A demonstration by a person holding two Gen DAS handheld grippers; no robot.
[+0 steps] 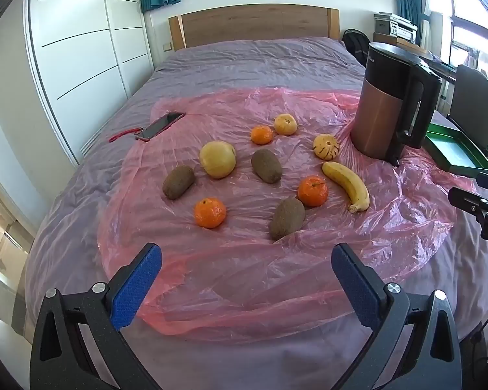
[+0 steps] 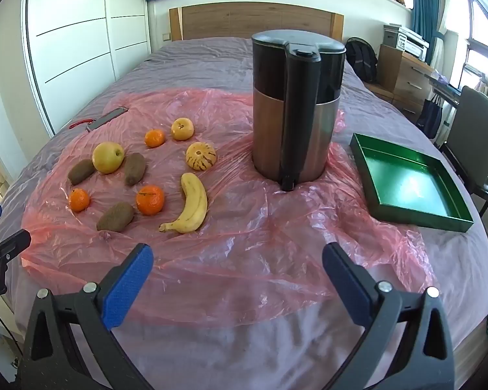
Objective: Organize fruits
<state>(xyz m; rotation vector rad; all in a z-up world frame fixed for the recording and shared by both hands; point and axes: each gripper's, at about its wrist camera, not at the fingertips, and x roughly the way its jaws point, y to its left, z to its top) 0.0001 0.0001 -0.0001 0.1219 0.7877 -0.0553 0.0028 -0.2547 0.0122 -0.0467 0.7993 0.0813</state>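
Note:
Fruits lie on a pink plastic sheet (image 1: 231, 279) on the bed: a banana (image 1: 346, 184) (image 2: 192, 204), three oranges (image 1: 210, 213) (image 2: 150, 199), three kiwis (image 1: 288, 218) (image 2: 115, 217), a large yellow apple (image 1: 217, 158) (image 2: 108, 157), a smaller yellow fruit (image 1: 285, 124) (image 2: 182, 128) and a striped yellow fruit (image 1: 326, 146) (image 2: 200, 156). A green tray (image 2: 410, 182) (image 1: 455, 152) sits empty at the right. My left gripper (image 1: 246, 269) is open above the sheet's near edge. My right gripper (image 2: 237, 269) is open, near the front, between fruits and tray.
A copper and black kettle (image 2: 294, 110) (image 1: 393, 104) stands between the fruits and the tray. A phone with a red strap (image 1: 159, 126) lies at the sheet's far left. A chair (image 2: 471, 130) stands right of the bed.

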